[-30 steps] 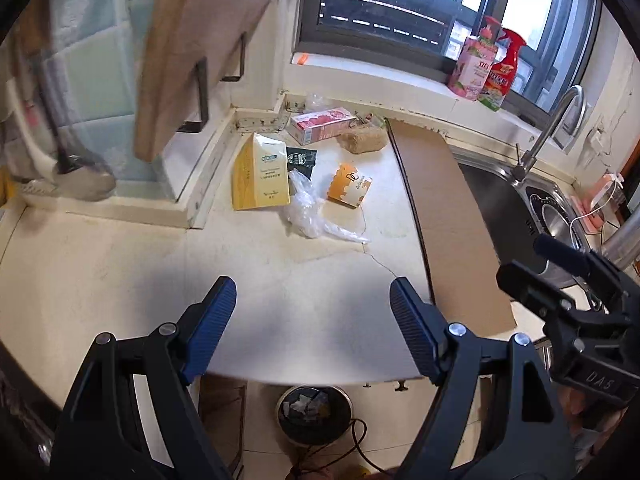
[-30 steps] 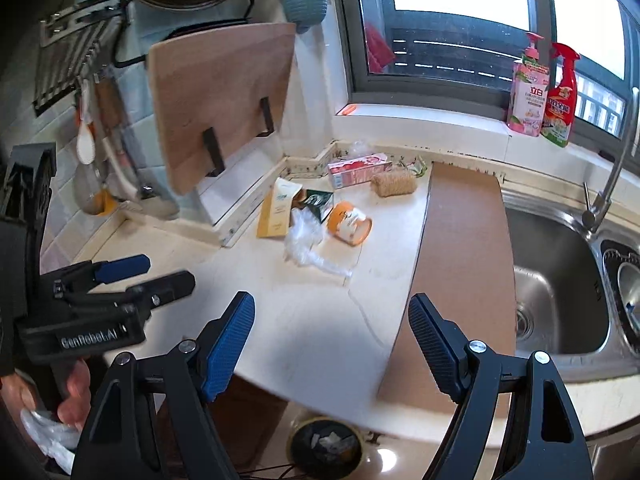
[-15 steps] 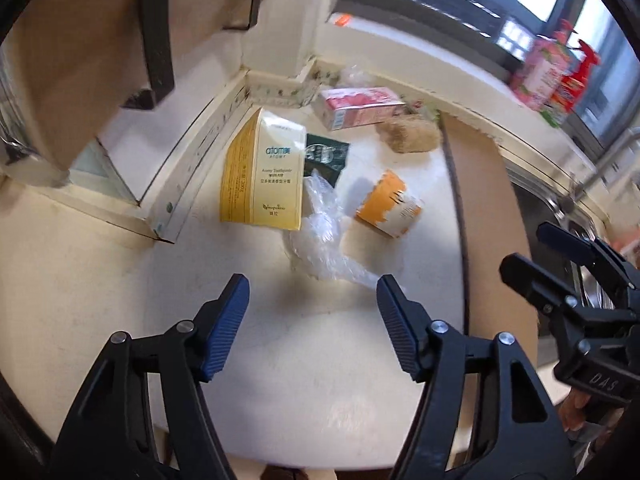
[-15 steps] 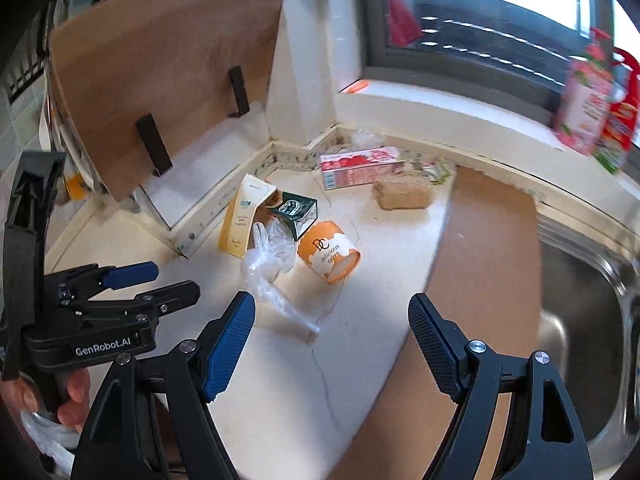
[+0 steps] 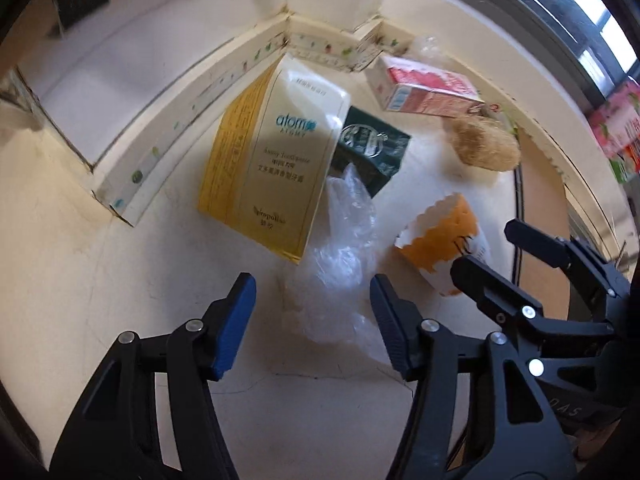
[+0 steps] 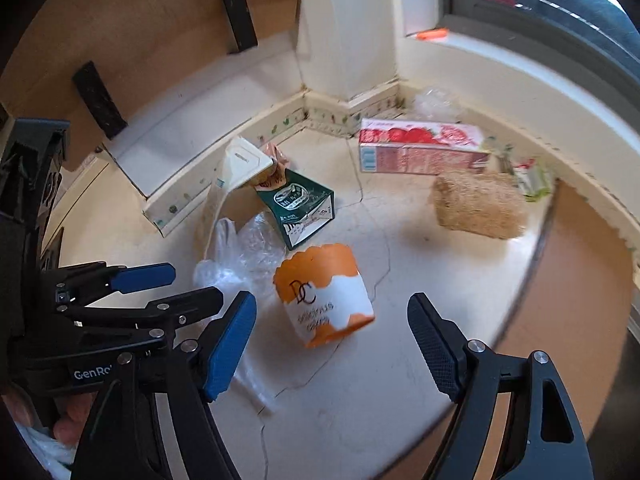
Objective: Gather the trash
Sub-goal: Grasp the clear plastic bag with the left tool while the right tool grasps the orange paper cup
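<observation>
Pointing steeply down at the cream countertop [image 5: 120, 280], the left gripper [image 5: 312, 312] hangs over the crumpled clear plastic bag [image 5: 340, 240]; its jaws are closing, the bag lies between the blue pads in this view, and neither pad presses on it. The right gripper [image 6: 332, 332] hangs with its jaws released and standing wide, framing the orange and white paper cup [image 6: 324, 292], which lies on its side on the countertop without contact from either pad. The clear plastic bag rests just beside the cup and against the lower edge of the tall yellow and cream toothpaste carton [image 5: 272, 152], which leans in the corner near the tiled skirting. A dark green small box [image 6: 298, 208] lies open-ended between the carton and the cup, touching the carton. Farther back, a pink and white rectangular carton [image 6: 420, 148] lies flat along the wall, and a tan fibrous scrubbing pad [image 6: 476, 204] sits near it, well apart from the cup. A brown board [image 6: 572, 280] covers the counter on the right side. In the right wrist view, fingers [image 6: 76, 416] of the person's hand grip the left gripper's handle at the lower left
</observation>
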`<control>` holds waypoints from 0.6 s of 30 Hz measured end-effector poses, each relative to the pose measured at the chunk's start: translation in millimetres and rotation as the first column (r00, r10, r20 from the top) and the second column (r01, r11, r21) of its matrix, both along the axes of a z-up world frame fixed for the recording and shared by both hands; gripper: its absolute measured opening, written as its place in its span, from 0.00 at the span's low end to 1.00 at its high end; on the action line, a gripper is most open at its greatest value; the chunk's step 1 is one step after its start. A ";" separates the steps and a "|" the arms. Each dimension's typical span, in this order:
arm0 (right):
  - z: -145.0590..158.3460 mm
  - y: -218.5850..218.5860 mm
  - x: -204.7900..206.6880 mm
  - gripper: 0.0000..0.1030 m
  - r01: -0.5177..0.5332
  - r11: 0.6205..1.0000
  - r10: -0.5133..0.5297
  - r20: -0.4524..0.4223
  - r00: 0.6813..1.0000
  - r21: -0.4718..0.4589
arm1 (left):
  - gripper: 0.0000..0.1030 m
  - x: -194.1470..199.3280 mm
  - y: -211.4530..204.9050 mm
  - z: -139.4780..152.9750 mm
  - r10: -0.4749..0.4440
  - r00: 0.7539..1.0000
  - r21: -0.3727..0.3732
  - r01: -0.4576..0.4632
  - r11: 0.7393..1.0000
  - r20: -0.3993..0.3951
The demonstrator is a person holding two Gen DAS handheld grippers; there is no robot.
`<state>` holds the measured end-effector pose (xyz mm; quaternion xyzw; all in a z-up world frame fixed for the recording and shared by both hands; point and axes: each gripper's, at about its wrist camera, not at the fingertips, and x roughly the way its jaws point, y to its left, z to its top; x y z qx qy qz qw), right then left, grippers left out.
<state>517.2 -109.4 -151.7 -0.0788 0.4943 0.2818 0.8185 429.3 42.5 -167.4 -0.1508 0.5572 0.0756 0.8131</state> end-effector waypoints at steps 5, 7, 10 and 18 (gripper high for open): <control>-25.7 2.4 16.6 0.65 -0.057 0.998 0.060 -0.066 0.996 0.036 | 0.45 3.4 -1.1 -11.2 0.033 0.999 -0.029 -0.033 0.999 -0.009; -31.7 2.9 17.5 0.57 -0.069 0.996 0.074 -0.088 0.993 0.050 | 0.40 5.5 -3.8 -15.0 0.038 0.999 -0.033 -0.038 0.999 -0.014; -35.1 2.0 18.6 0.56 -0.076 0.995 0.082 -0.099 0.992 0.064 | 0.32 7.6 -7.5 -17.7 0.043 0.999 -0.038 -0.043 0.998 -0.014; -30.1 -5.0 11.3 0.54 -0.055 0.991 0.068 -0.111 0.991 0.122 | 0.24 -4.7 -16.2 -4.1 0.046 0.999 0.005 -0.046 0.999 0.020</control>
